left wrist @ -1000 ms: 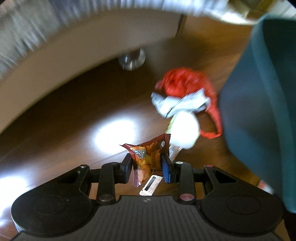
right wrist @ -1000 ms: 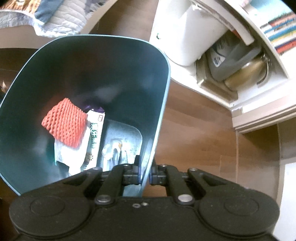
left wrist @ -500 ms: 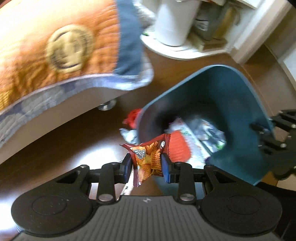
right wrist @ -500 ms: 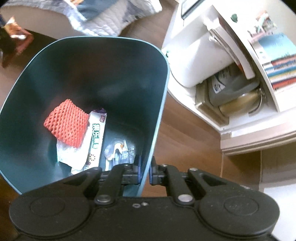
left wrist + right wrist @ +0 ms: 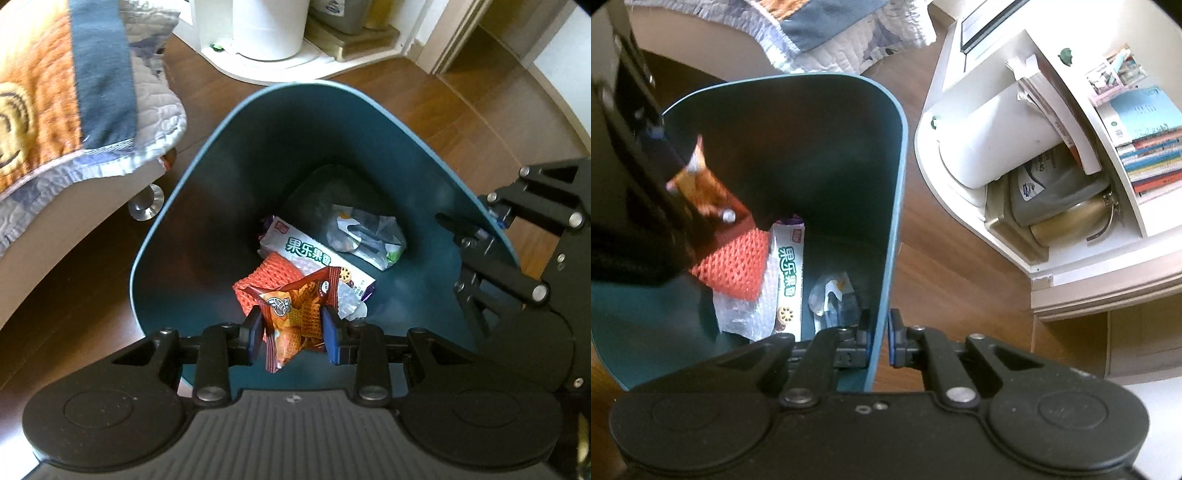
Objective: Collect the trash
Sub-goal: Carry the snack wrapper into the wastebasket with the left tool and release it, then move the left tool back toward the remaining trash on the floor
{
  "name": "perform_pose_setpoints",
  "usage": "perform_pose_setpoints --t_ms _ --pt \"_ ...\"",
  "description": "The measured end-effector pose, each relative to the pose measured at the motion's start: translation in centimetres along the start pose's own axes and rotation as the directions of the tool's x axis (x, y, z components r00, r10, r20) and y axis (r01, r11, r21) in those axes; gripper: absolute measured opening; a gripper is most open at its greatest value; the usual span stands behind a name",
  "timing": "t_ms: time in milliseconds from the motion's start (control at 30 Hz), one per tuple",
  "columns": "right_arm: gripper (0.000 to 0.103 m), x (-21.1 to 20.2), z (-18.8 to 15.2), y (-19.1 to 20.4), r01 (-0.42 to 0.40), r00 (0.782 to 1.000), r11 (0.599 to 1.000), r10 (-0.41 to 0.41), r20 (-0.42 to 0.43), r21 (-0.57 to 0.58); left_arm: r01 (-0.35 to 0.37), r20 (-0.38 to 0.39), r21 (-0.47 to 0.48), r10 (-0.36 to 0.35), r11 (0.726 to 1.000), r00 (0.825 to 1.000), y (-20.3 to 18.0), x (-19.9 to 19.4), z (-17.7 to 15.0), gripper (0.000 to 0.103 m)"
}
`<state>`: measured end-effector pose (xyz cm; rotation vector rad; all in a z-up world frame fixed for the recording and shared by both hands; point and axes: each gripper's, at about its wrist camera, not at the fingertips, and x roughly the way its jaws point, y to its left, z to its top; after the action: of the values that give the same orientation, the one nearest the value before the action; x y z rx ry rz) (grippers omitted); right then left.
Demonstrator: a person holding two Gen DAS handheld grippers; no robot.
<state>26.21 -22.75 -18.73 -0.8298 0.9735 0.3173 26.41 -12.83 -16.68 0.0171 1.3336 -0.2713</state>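
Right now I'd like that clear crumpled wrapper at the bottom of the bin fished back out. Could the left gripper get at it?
Probably not yet. The left gripper hangs over the open teal bin with nothing above the clear wrapper, but its jaws are shut on the orange snack bag, which it must drop first.

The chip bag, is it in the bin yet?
Not yet. The chip bag is pinched in the left tongs, held above the bin opening.

Both grippers are matte black, with ribbed housing behind the left gripper (image 5: 293, 330). Blue pads line the fingers (image 5: 254, 329) (silver screw heads stud each linkage). The right gripper (image 5: 878, 341) carries two round caps behind its fingers.
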Motion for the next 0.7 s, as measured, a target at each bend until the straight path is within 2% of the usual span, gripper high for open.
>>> perform_pose_setpoints --t_ms 333,367,433,500,667,700 --pt "0.006 0.1 0.0 -0.4 -0.011 1.0 0.999 0.011 0.008 0.035 0.002 -0.036 -0.004 -0.002 1.0 0.999 0.1 1.0 0.3 0.033" --pt "0.006 -0.1 -0.2 -0.3 -0.013 1.0 0.999 0.013 0.009 0.041 0.007 -0.036 -0.007 -0.007 1.0 0.999 0.2 1.1 0.2 0.036" --pt "0.006 -0.2 -0.3 -0.3 -0.015 1.0 0.999 0.015 0.009 0.046 0.008 -0.024 -0.014 -0.008 1.0 1.0 0.2 1.0 0.1 0.051" --pt "0.006 -0.1 -0.2 -0.5 -0.017 1.0 0.998 0.017 0.009 0.052 0.006 -0.002 -0.015 -0.006 1.0 1.0 0.3 0.9 0.2 0.061" --pt "0.005 0.3 -0.3 -1.2 -0.02 1.0 0.997 0.02 0.003 0.078 0.012 0.007 -0.015 -0.012 1.0 1.0 0.5 0.5 0.2 0.065" --pt "0.005 0.5 -0.4 -1.4 -0.02 1.0 0.996 0.02 0.0 0.086 0.015 0.007 -0.017 -0.015 1.0 1.0 0.7 0.5 0.2 0.069"
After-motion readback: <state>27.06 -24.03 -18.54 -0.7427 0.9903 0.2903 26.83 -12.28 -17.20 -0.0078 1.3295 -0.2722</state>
